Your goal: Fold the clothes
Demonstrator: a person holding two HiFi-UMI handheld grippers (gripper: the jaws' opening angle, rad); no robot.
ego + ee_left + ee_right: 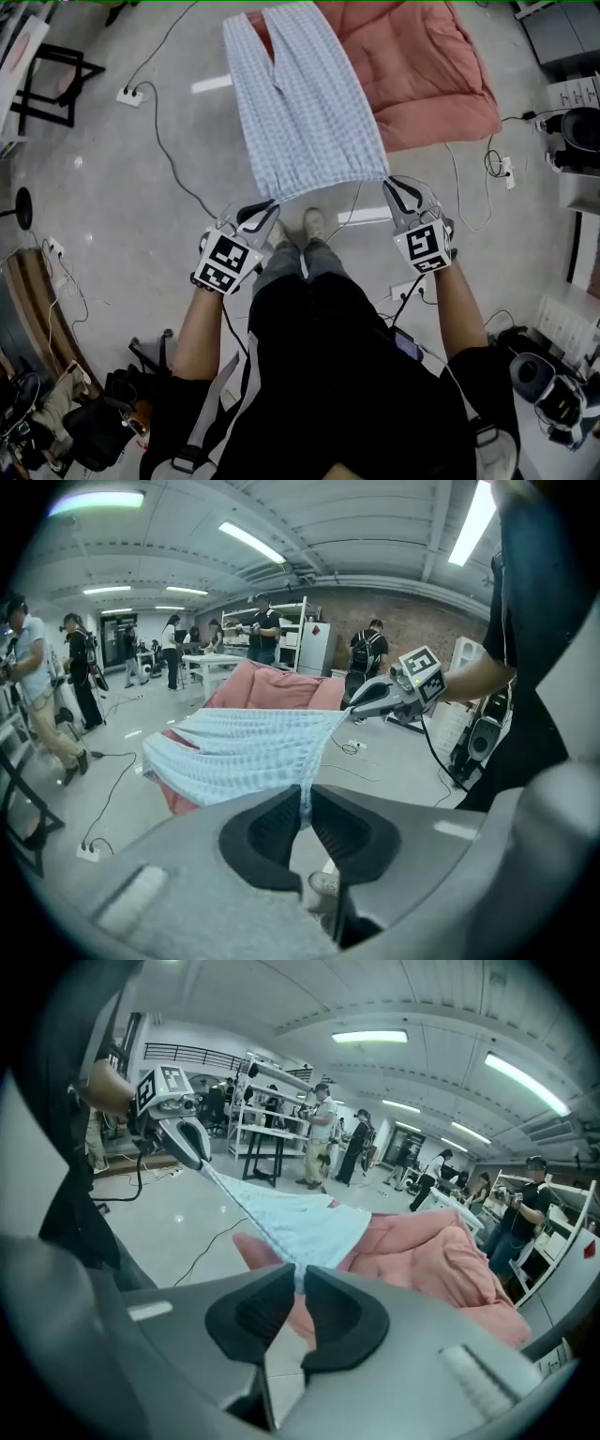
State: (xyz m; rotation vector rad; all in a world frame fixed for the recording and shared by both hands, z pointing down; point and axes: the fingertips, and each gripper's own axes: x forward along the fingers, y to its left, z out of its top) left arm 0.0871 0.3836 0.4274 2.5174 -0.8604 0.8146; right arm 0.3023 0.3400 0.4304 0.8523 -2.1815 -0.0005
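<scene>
**A:** How is the garment held, taken from the left?

**B:** The left gripper [269,208] is clamped on the left waistband corner of the checked trousers [305,103], with only a thin fold of cloth pinched between its nearly meeting jaws. The waistband is stretched taut in the air above the floor [112,187]. Its right corner is pinched the same way by the right gripper [392,192].

**A:** And the rest of the trousers?

**B:** The two legs are spread flat and side by side, running away over the left edge of the pink quilt [422,75]. The cloth is a light blue-and-white check, thin and limp, with a gathered waistband.

**A:** What could go wrong?

**B:** So little cloth is gripped that a corner could probably be pulled free by a sharp tug. If one side is lowered ahead of the other, a skewed fold is likely. The legs could also be dragged off the quilt's left edge onto the floor.
</scene>
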